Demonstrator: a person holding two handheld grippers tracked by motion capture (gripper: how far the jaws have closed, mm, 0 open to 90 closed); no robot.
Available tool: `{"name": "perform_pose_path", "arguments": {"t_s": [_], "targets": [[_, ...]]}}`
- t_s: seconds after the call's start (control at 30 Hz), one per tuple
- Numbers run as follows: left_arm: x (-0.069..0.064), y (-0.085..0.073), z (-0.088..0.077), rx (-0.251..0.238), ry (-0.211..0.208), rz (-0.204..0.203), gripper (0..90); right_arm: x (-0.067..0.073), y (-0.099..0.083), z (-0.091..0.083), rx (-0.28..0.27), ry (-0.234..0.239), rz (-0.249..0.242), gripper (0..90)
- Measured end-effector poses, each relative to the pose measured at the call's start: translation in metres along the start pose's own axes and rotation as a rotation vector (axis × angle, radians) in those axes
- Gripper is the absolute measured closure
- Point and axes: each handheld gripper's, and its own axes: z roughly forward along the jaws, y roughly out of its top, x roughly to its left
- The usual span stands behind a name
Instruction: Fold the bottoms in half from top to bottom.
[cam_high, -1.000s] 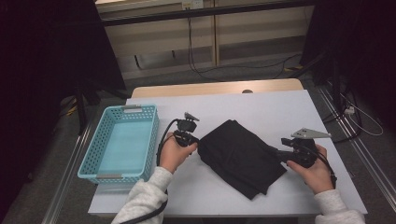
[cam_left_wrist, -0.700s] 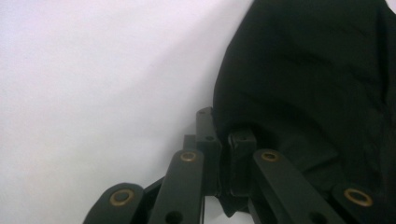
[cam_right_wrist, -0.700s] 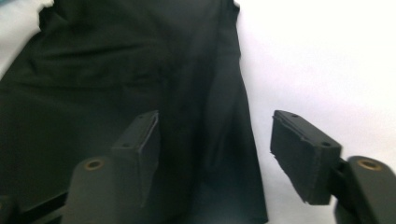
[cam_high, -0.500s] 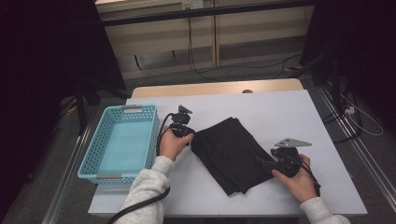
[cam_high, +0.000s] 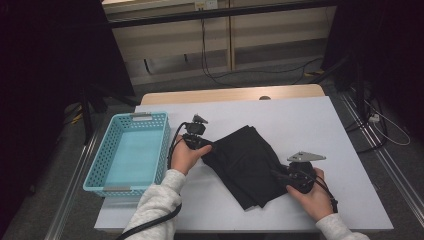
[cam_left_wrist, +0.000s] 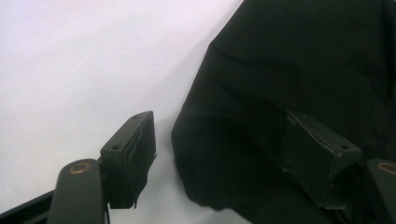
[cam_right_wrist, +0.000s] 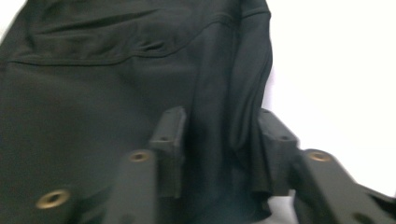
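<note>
step: fold black cloth (cam_high: 247, 165) mid-table (cam_high: 320, 120) | left tool (cam_left_wrist: 224, 154) just spreading, fold loose between jaws | right tool (cam_right_wrist: 219, 140) closing around edge, not pinched | tip: bite all layers, lift evenly

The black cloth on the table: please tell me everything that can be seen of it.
The black cloth is a dark, matte, soft fabric, folded into several layers, with a curved seam in the right gripper view. It lies flat and diagonal on the white table, right of the blue basket. The left gripper, its jaws just opened, straddles one rounded corner. The right gripper, jaws closing, has a folded edge between them.
</note>
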Motion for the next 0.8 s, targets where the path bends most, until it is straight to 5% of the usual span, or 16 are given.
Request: {"name": "perform_pose_path", "arguments": {"t_s": [0.13,0.3,0.43,0.53,0.63,0.8], "targets": [[0.000,-0.001,0.010,0.025,0.020,0.000,30.4,0.001,-0.001,0.000,-0.005,0.023,-0.010,74.1],[-0.010,-0.002,0.012,0.051,0.064,0.056,38.3,0.003,-0.001,0.000,-0.004,0.024,-0.014,78.0],[-0.016,-0.002,0.012,0.070,0.031,0.059,55.7,0.004,0.000,0.000,-0.003,0.020,-0.012,79.4],[-0.018,-0.001,0.013,0.097,-0.039,0.043,73.1,0.005,0.000,-0.001,-0.004,0.016,-0.013,80.2],[-0.021,0.001,0.010,0.124,-0.036,0.065,77.5,0.007,0.000,-0.001,-0.002,0.009,-0.018,80.9],[-0.018,0.012,-0.005,0.182,-0.042,0.033,79.4,0.009,0.003,-0.002,0.010,0.000,-0.026,81.7]]}}
